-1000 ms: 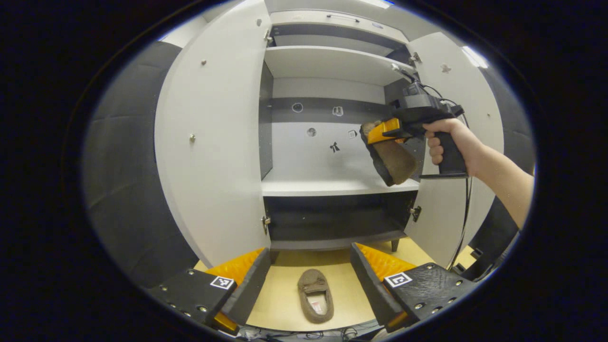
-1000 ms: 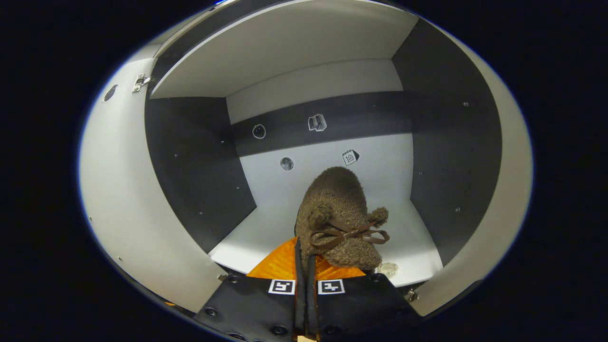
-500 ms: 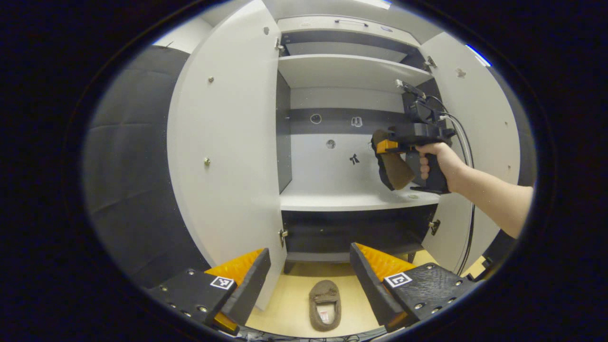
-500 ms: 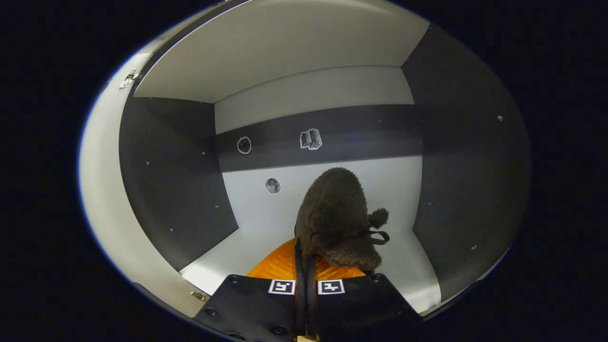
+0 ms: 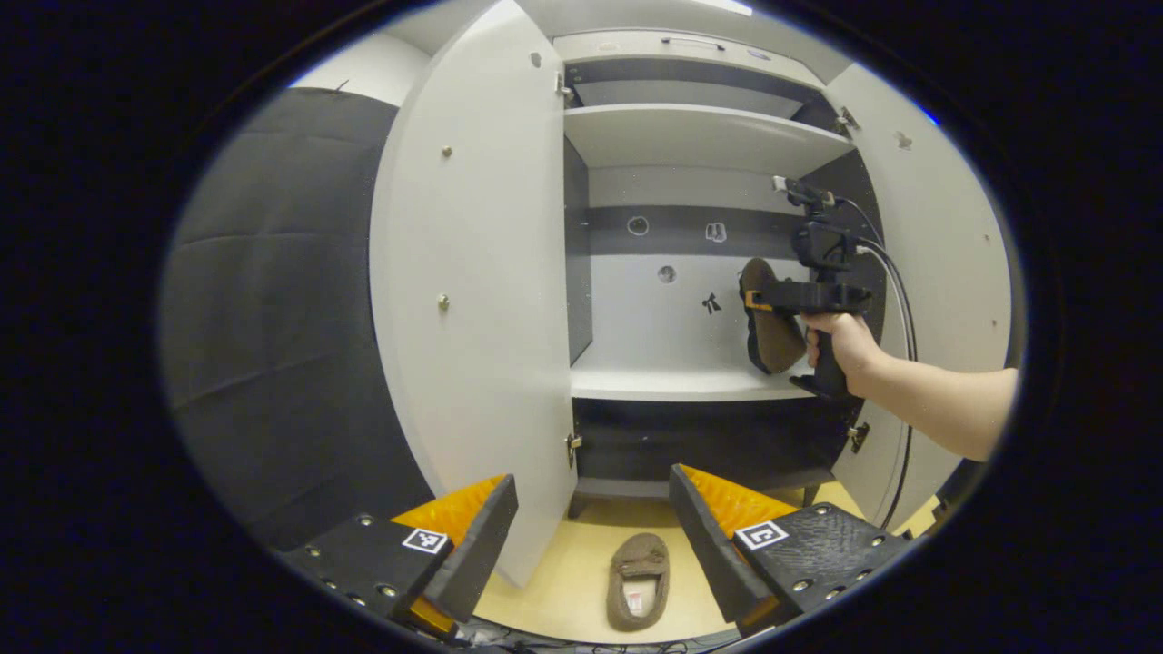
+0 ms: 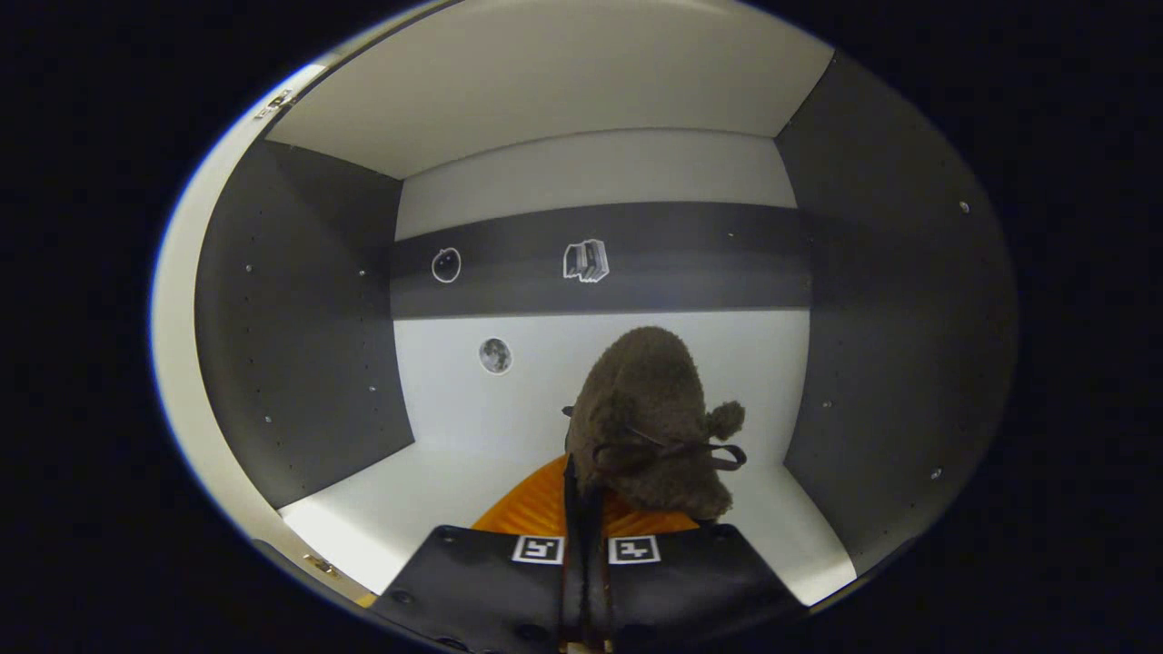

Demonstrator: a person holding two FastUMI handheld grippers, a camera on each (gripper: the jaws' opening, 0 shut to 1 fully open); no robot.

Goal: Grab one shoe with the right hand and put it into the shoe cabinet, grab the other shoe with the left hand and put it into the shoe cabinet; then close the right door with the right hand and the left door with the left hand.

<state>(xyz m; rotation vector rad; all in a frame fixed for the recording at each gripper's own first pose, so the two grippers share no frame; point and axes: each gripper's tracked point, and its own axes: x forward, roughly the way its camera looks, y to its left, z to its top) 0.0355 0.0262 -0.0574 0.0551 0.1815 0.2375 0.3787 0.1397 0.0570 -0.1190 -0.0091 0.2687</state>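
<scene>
Right tool (image 6: 581, 509) (jaws pinched) on shoe (image 6: 650, 422)

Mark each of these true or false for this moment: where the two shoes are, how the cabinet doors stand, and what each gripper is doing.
1. The right gripper is shut on a brown shoe. True.
2. That shoe already rests flat on the shelf. False: it hangs heel-up above the shelf, held.
3. The other shoe lies on the floor before the cabinet. True.
4. The left gripper grips the floor shoe. False: it is open, holding nothing.
5. Both cabinet doors are closed. False: the left door and right door stand open.
</scene>
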